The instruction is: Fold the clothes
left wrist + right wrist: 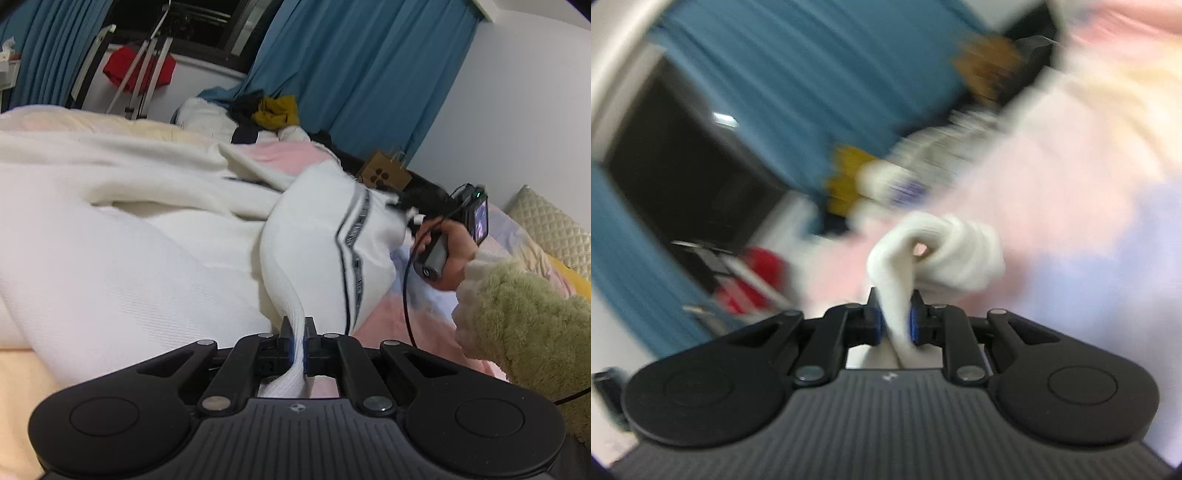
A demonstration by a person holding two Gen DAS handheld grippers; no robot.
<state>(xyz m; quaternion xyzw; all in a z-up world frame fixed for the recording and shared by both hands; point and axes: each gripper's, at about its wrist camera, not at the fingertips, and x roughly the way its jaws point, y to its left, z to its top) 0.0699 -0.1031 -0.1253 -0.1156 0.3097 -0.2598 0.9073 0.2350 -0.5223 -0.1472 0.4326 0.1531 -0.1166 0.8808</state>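
Observation:
A white knit sweater point(155, 236) with dark stripe trim lies spread on the bed. My left gripper point(297, 332) is shut on a ribbed edge of the sweater, lifted a little above the bedding. In the left wrist view the right gripper's body point(436, 251) sits in a hand at the sweater's far right end; its fingers are hidden by cloth. In the blurred right wrist view my right gripper point(894, 317) is shut on a bunched white fold of the sweater point(942, 251).
The pink and lilac bedding point(413, 317) runs under the sweater. A pile of clothes point(273, 110) sits at the bed's far end, near blue curtains point(354, 74). A cardboard box point(384, 173) and a quilted pillow point(554, 229) lie to the right.

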